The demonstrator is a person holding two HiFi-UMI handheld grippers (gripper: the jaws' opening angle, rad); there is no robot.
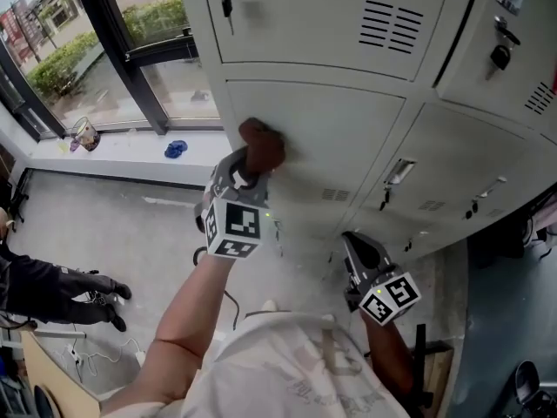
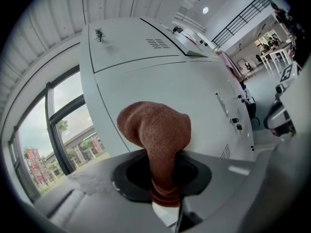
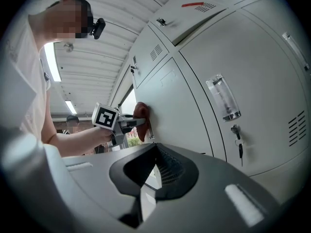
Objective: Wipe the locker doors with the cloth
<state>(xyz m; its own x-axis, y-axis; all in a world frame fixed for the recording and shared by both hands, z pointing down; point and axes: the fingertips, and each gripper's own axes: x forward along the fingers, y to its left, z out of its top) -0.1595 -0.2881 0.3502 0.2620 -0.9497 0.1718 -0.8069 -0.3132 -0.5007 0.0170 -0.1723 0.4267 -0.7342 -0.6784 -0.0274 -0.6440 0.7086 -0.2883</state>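
Head view, raised left hand-held gripper [image 1: 249, 172], cloth [image 1: 262, 144] clamped

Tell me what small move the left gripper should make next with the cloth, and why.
Probably slide the left gripper sideways to the right along the locker door, keeping the cloth pressed flat. The brown cloth is clamped in its jaws and touches the door near the upper left corner, so most of that panel lies to the right and below it.
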